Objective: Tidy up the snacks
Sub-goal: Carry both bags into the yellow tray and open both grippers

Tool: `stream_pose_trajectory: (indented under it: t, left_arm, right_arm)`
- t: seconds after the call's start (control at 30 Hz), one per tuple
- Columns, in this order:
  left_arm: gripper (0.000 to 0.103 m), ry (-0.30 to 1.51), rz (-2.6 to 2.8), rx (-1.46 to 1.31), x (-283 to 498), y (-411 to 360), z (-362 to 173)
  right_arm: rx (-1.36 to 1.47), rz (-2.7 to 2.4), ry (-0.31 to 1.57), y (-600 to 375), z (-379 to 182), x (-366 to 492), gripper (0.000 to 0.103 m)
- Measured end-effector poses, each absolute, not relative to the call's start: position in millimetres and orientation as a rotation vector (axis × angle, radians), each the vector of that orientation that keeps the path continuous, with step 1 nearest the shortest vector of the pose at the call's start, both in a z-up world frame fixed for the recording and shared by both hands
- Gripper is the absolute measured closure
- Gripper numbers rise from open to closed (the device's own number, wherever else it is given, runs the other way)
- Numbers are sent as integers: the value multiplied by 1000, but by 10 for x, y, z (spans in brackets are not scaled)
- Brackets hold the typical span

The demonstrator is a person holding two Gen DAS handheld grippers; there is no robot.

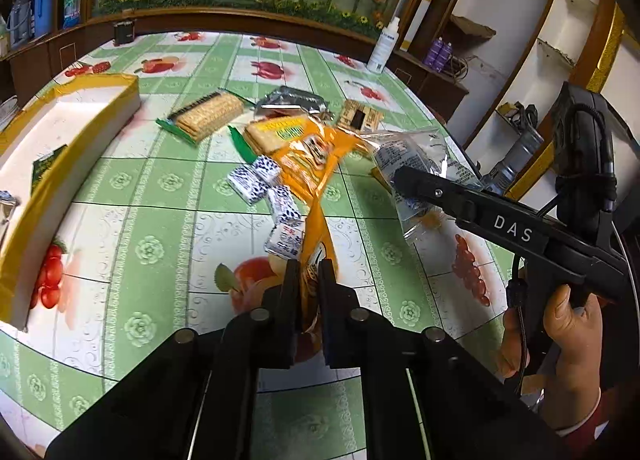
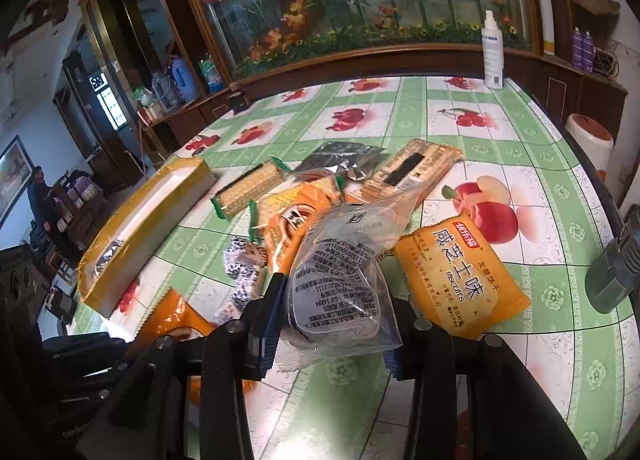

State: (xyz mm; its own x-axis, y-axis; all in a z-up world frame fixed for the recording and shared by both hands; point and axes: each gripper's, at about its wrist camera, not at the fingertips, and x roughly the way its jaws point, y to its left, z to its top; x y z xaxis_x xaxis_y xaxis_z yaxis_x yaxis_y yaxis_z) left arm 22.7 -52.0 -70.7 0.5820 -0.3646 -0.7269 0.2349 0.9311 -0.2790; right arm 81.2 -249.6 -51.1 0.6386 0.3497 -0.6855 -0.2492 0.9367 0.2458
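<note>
While pinched: orange pkt in left tool, clear bag in right tool.

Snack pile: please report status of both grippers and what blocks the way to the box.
Left gripper shut on orange packet. Right gripper clamps clear bag. Yellow box left of pile, path open.

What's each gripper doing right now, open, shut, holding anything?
Left gripper: shut on the orange snack bag.
Right gripper: shut on the clear plastic packet.
</note>
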Motion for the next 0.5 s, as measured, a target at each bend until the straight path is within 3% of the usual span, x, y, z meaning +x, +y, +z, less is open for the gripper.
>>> stream_pose_trajectory:
  t: [0.5]
  left_arm:
    - [97,795,-142,-193,123,243,-412]
  right_arm:
    - [67,468,764,-1837,-213,650,60]
